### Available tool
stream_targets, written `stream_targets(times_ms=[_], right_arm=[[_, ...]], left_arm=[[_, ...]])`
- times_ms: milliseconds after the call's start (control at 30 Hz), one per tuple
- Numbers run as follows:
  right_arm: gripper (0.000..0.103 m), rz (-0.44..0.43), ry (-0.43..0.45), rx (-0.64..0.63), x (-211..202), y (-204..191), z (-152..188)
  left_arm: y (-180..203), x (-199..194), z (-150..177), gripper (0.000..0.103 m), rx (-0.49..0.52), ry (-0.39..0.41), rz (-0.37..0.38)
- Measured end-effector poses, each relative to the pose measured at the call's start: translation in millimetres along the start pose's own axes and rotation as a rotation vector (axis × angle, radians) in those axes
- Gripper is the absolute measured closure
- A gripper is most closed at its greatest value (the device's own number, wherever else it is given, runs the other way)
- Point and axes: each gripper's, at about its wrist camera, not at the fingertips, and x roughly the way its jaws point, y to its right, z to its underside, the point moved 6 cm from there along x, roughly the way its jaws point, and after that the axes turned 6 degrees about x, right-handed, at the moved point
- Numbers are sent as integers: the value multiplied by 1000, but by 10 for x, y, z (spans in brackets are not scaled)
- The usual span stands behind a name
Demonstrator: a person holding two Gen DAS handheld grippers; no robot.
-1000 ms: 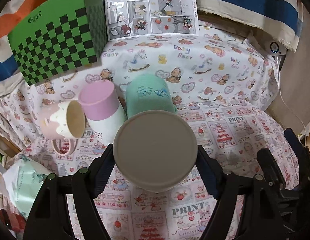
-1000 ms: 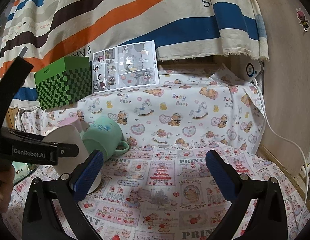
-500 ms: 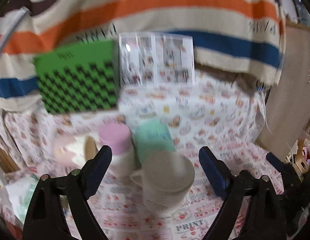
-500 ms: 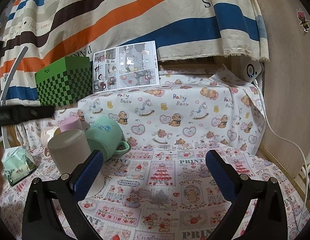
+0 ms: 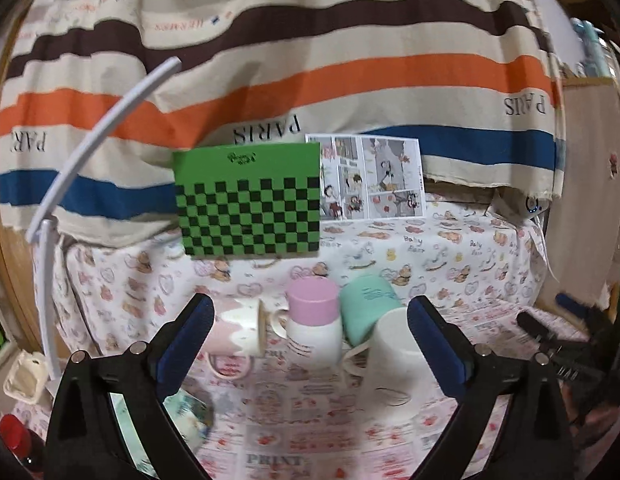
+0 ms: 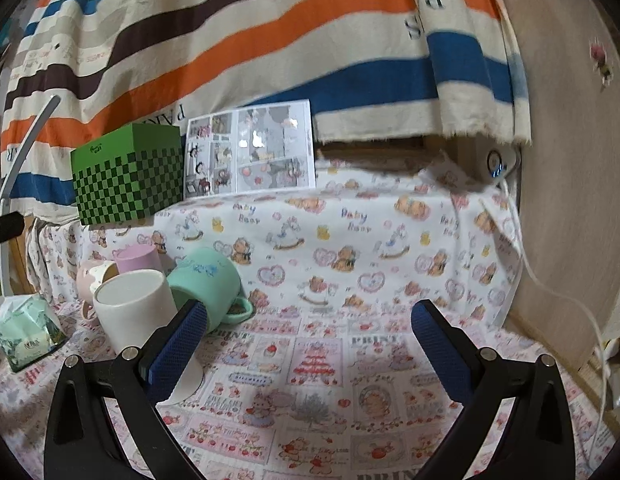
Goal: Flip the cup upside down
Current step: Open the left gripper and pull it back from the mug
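The plain white ceramic cup [image 5: 394, 354] is standing upside down on the worktop; both grippers' jaws are gaping apart, empty; task looks finished.

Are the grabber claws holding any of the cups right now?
No, both are open and empty. The left gripper and right gripper hold nothing; the white ceramic cup stands upside down on the cloth.

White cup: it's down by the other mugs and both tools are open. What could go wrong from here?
1. The white cup stands upside down, tight against the teal mug and close to the pink cup; a nudge could likely knock over a neighbour.
2. The left tool is open, with one finger right beside the white cup; pulling back crooked might clip it.
3. The striped mug lies on its side and may roll.
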Motion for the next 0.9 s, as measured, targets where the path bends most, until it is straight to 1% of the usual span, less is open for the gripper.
stream_targets(times_ms=[67, 133, 167, 200, 267, 300, 500, 667, 733, 900], right_arm=[[0, -15, 5, -16, -16, -44, -1], [0, -15, 7, -26, -35, -64, 3], [0, -19, 6, -25, -42, -69, 6], [0, -24, 3, -24, -47, -71, 12], [0, -29, -9, -26, -39, -79, 25], [0, -28, -10, -28, -41, -85, 32], [0, -37, -15, -44, -47, -128, 55], [0, -46, -18, -63, -61, -180, 68], [0, -46, -19, -63, -60, -179, 68], [0, -48, -19, -66, -60, -187, 72]], left_arm=[[-9, -49, 74, 6, 16, 24, -4], [-28, -79, 135, 6, 10, 39, -10], [-45, -102, 159, 5, 0, 54, -15], [-71, -126, 179, 1, -15, 72, -19], [-127, -153, 217, 0, -47, 94, -21], [-147, -149, 232, 0, -58, 92, -18], [-188, -27, 401, 0, -66, 34, -21], [-207, 155, 592, 0, -93, -69, -3], [-209, 187, 633, 0, -90, -81, -8], [-211, 171, 664, 0, -86, -75, -5]])
